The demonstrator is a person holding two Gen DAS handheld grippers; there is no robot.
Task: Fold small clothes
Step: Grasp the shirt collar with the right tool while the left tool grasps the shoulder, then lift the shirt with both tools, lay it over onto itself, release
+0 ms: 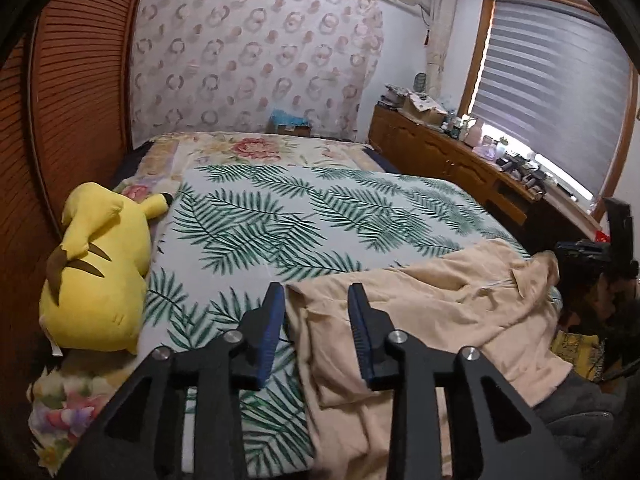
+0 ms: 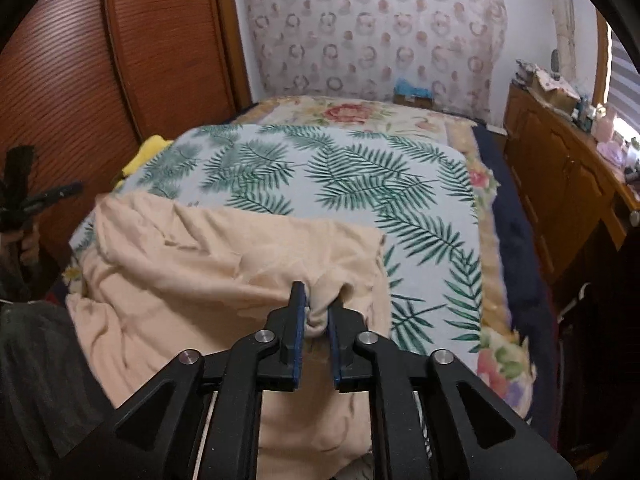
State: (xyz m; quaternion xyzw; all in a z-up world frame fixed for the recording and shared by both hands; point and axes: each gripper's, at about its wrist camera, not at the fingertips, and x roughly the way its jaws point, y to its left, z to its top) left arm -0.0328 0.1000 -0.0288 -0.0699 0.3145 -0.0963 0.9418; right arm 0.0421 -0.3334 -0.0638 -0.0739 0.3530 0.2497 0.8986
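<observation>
Beige garment (image 1: 432,312) rumpled, partly folded, lying on leaf-print sheet (image 1: 280,216) at bed's near edge.

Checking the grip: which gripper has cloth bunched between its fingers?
The right gripper: beige garment bunches between its fingers; the left gripper's stand apart.

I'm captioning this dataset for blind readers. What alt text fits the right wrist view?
The right tool pinches a bunched fold of a beige garment lying rumpled on a palm-leaf bedspread. A wooden louvred wardrobe stands to the left and a cluttered wooden dresser to the right.
</observation>
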